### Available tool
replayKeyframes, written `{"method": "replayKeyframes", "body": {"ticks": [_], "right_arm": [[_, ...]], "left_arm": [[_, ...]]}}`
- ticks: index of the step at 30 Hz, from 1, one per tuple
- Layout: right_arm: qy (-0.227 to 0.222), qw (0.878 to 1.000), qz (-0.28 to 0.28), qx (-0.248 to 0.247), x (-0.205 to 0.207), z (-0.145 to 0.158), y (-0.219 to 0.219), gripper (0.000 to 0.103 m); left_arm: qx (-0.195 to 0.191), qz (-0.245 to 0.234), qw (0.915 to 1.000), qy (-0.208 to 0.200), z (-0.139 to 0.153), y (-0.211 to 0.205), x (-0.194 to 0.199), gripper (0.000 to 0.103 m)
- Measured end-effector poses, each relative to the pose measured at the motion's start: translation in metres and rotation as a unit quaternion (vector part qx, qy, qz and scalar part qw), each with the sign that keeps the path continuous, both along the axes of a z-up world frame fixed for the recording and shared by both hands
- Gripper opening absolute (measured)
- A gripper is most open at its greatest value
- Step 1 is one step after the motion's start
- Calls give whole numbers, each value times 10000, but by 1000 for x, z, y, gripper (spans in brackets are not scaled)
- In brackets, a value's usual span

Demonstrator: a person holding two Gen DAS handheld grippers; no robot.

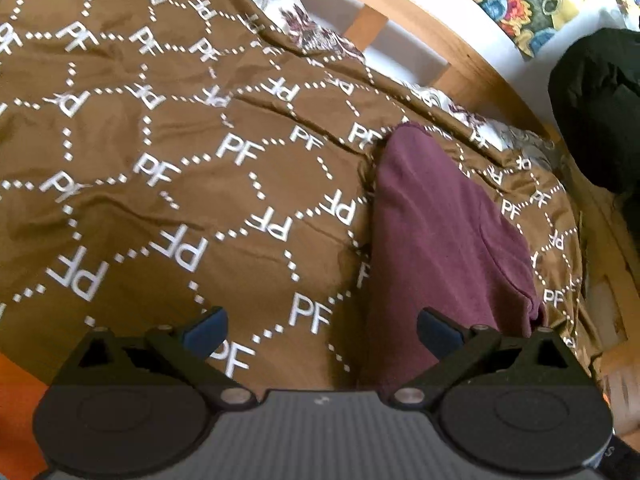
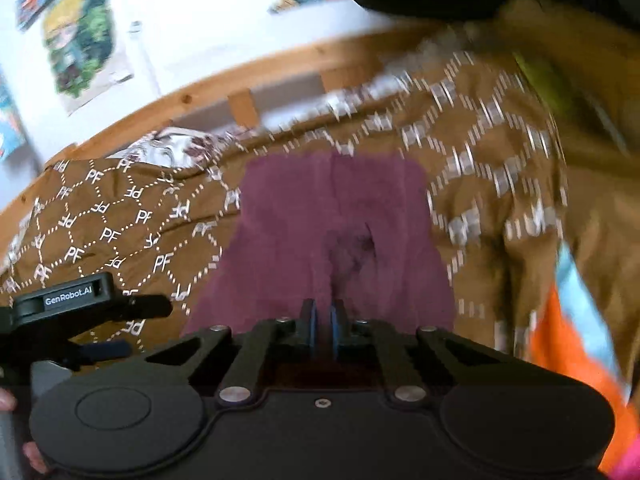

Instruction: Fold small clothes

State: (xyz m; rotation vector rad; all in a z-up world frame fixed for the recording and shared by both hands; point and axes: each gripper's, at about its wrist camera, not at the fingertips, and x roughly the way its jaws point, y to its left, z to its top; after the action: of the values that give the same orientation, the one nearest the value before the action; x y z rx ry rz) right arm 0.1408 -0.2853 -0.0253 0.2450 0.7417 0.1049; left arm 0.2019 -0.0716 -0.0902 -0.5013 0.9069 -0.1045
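Note:
A small maroon garment (image 1: 436, 224) lies on a brown bedspread (image 1: 168, 208) printed with white letters. In the left wrist view it stretches away on the right, and its near end passes under my right-hand finger. My left gripper (image 1: 322, 330) hangs open over the spread, with nothing between its blue pads (image 1: 208, 330). In the right wrist view the maroon garment (image 2: 332, 208) lies straight ahead, with a puckered fold running toward my right gripper (image 2: 323, 316). Its jaws are shut on the garment's near edge. The left gripper (image 2: 136, 326) shows at the left, open.
A wooden bed rail (image 1: 424, 12) runs along the far side, with a white wall and colourful posters (image 1: 524, 4) behind. A dark bulky item (image 1: 600, 108) sits at the right. Orange and light blue fabric (image 2: 568, 340) lies at the right of the right wrist view. A hand (image 2: 8, 402) holds the left gripper.

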Motion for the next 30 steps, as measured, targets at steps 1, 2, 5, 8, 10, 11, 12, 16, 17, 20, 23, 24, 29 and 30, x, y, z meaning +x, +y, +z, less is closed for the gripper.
{"method": "replayKeyframes", "body": {"ticks": [1, 2, 5, 8, 10, 11, 12, 16, 17, 20, 23, 24, 29, 30], "right_arm": [[102, 9999, -87, 80, -2, -2, -3, 6], [166, 9996, -162, 127, -4, -4, -6, 6], [245, 9991, -312, 133, -6, -4, -8, 6], [384, 9984, -400, 122, -10, -6, -7, 6], [480, 9979, -417, 134, -12, -8, -5, 6], [535, 9976, -419, 156, -13, -8, -4, 6], [558, 9974, -424, 189, -13, -8, -5, 6], [348, 9961, -504, 641, -16, -1, -16, 22], [280, 9955, -547, 722, -17, 2, -19, 26], [145, 9933, -632, 953, -11, 9, -31, 37], [108, 9953, -580, 765, 8, 14, -38, 51], [75, 9962, -561, 660, 15, 16, -40, 56], [109, 9964, -548, 631, 65, 12, -56, 56], [122, 9967, -507, 617, 74, 8, -57, 53]], "left_arm": [[-19, -51, 10000, 20, -1, -2, 1, 102], [-25, -119, 9999, 33, -2, -4, 2, 102], [25, -389, 9992, 49, -4, -12, 3, 102], [136, -582, 9982, -2, -4, -19, 3, 102], [189, -676, 9975, 42, -6, -22, 4, 102], [229, -699, 9973, 90, -8, -24, 5, 102], [248, -697, 9972, 107, -9, -24, 5, 102], [178, -655, 9976, 163, -12, -23, 7, 103], [145, -653, 9976, 180, -13, -22, 7, 103], [93, -643, 9977, 199, -15, -21, 7, 103], [116, -665, 9976, 181, -15, -22, 6, 103], [134, -691, 9974, 168, -15, -24, 6, 103], [236, -804, 9964, 85, -15, -30, 4, 103], [247, -816, 9963, 77, -16, -30, 4, 103]]}}
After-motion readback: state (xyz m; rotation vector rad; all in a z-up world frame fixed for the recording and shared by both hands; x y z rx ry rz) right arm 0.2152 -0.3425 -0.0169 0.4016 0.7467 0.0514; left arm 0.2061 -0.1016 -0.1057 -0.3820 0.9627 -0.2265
